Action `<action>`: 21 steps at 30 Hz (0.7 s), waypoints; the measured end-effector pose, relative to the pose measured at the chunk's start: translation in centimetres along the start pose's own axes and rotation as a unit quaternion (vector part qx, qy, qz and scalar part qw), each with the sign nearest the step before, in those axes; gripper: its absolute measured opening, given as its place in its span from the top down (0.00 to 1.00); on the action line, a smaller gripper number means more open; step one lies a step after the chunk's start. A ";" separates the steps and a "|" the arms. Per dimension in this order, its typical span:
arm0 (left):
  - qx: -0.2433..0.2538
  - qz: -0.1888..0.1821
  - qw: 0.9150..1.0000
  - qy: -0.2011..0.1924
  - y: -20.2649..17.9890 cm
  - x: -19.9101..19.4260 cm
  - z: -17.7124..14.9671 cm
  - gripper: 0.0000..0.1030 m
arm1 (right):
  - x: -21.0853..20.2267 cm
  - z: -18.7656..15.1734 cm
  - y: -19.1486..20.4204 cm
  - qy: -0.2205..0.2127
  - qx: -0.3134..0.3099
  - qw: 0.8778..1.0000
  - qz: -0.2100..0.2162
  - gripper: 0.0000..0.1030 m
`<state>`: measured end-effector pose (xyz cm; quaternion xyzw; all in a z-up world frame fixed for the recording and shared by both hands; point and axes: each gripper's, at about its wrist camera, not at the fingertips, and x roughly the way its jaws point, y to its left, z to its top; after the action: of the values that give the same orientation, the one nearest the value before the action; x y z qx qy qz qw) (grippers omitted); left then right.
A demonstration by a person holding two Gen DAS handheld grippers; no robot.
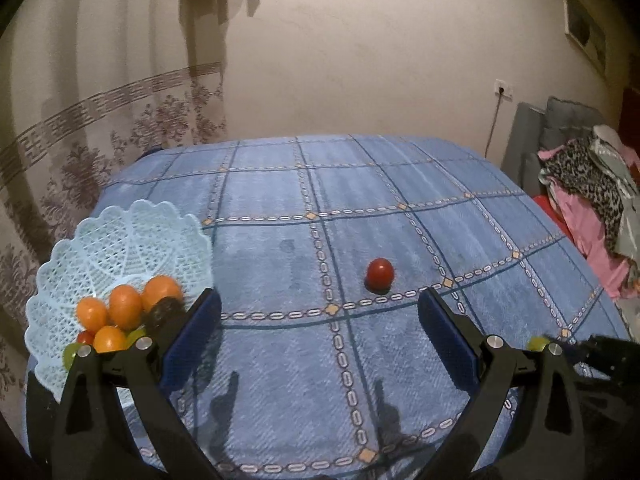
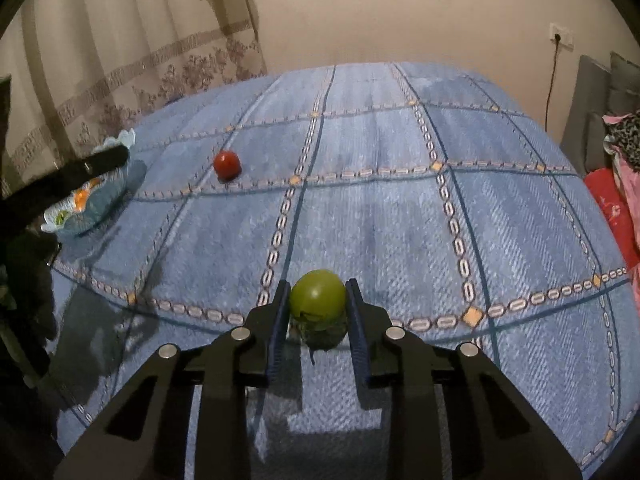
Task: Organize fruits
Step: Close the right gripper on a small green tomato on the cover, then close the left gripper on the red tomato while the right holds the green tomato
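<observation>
Pale-blue lattice plastic basket (image 1: 120, 240) holds orange fruits (image 1: 125, 306) at the left; beside it the left gripper (image 1: 320, 312) gapes empty — a round red fruit (image 1: 380, 274) lies ahead. Rightward, the right gripper (image 2: 318, 300) clamps a round green fruit (image 2: 318, 294) on the blue checked cloth (image 2: 400, 220).

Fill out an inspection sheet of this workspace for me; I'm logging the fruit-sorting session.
Surface: table under blue checked cloth.
Job's things: lacy basket at left holds orange, red, green and one dark fruit; red fruit loose on the cloth; green fruit between the right fingers.
Clutter: nothing seen on the table.
Grippers: left gripper open, empty; right gripper shut on the green fruit.
Cables: cord from wall socket.
Surroundings: curtain, clothes pile.
</observation>
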<state>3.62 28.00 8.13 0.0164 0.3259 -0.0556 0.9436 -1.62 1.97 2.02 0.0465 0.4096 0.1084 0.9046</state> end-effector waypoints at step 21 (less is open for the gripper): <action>0.058 -0.046 0.992 0.098 -5.2 10.4 1.3 0.40 | 1.8 1.1 -2.0 -0.004 0.029 0.999 0.031 0.73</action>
<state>11.95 21.72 2.73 0.0618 0.4135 -0.1160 0.9010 0.68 0.44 1.13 0.0860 0.4072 0.1245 0.9007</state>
